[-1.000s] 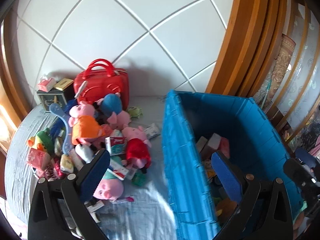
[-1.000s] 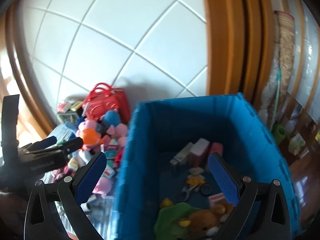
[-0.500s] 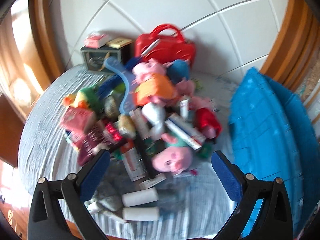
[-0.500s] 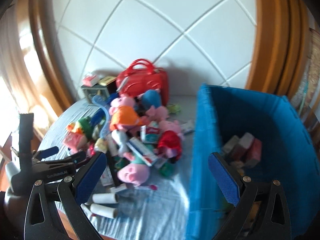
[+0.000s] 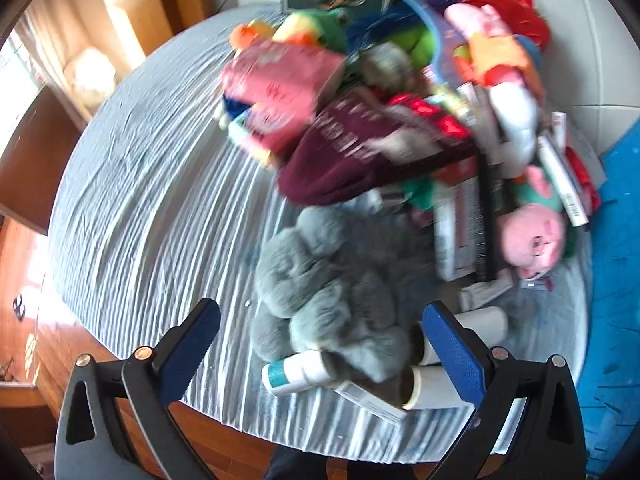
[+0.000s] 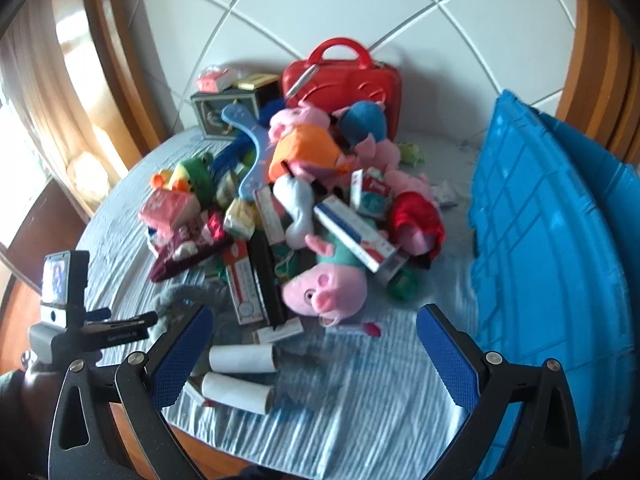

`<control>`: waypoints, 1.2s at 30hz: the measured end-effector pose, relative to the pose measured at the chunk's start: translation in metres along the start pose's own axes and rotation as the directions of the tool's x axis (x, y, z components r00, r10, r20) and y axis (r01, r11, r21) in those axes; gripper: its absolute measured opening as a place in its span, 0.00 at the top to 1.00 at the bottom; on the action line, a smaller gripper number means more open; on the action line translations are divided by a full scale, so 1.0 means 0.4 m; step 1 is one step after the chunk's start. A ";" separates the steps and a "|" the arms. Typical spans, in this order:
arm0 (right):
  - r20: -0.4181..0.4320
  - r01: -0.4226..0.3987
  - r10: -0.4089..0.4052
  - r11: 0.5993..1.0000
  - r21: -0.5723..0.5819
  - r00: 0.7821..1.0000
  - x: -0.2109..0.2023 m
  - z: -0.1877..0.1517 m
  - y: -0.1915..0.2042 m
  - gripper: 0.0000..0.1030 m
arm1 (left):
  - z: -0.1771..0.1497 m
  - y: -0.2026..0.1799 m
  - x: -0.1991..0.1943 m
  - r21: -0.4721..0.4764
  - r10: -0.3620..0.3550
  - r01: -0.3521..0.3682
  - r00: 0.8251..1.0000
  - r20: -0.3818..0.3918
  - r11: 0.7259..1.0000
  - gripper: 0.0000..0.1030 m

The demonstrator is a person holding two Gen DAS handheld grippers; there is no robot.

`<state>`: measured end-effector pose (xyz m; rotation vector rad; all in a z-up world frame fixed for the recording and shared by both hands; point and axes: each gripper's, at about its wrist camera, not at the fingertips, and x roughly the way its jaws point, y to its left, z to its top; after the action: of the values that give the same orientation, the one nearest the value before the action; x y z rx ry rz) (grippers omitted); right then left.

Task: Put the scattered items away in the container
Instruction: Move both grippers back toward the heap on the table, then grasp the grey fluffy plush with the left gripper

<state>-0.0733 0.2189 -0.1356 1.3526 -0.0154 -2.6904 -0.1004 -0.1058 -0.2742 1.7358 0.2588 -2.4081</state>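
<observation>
Left wrist view: the left gripper [image 5: 320,344] hangs with its jaws spread wide and empty over a grey plush toy [image 5: 332,292], which lies between the blue pads. The toy is fluffy, lumpy and blurred. At 6 o'clock from it lies a white bottle [image 5: 296,372] with a teal end. A maroon cloth [image 5: 360,156] sits at 12 o'clock from the toy, and a pink pig toy [image 5: 532,236] at 2 o'clock. All rest on a striped sheet [image 5: 152,216]. The blue crate [image 5: 616,280] fills the 3 o'clock edge.

Right wrist view: the right gripper [image 6: 312,356] is also wide open, holding nothing. The heap of toys and boxes spreads at 12 o'clock, backed by a red case [image 6: 344,80]. Two cardboard tubes [image 6: 240,376] lie beside the left pad. The crate's ribbed wall stands at 3 o'clock, well apart from the grey toy.
</observation>
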 end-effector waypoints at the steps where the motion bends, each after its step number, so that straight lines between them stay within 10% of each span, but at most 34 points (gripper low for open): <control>1: -0.008 -0.004 0.004 1.000 -0.016 1.000 0.029 -0.022 0.011 0.00 | -0.006 0.010 0.026 -0.014 -0.002 0.002 1.000 -0.008 1.000 0.00; 13: -0.197 -0.004 0.005 1.000 0.002 0.980 0.244 -0.181 0.053 0.00 | -0.008 0.011 0.261 -0.036 -0.014 0.012 0.997 -0.074 0.999 0.01; 17: -0.213 0.000 0.001 1.000 0.005 0.977 0.266 -0.192 0.065 0.00 | -0.003 0.025 0.267 -0.037 0.005 -0.007 0.999 -0.053 0.999 0.37; 22: -0.233 -0.022 0.019 1.000 -0.012 0.972 0.311 -0.203 0.098 0.00 | 0.001 0.084 0.224 -0.056 0.000 0.001 1.000 0.018 0.998 0.52; 36: -0.321 -0.061 0.017 0.990 -0.126 0.947 0.485 -0.231 0.242 0.00 | -0.001 0.283 0.168 -0.168 -0.011 0.025 0.996 0.088 0.985 0.53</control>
<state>-0.1031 0.1039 -0.3392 1.7045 0.1660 -2.3601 -0.0950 -0.2179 -0.3433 1.5590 0.4548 -2.3890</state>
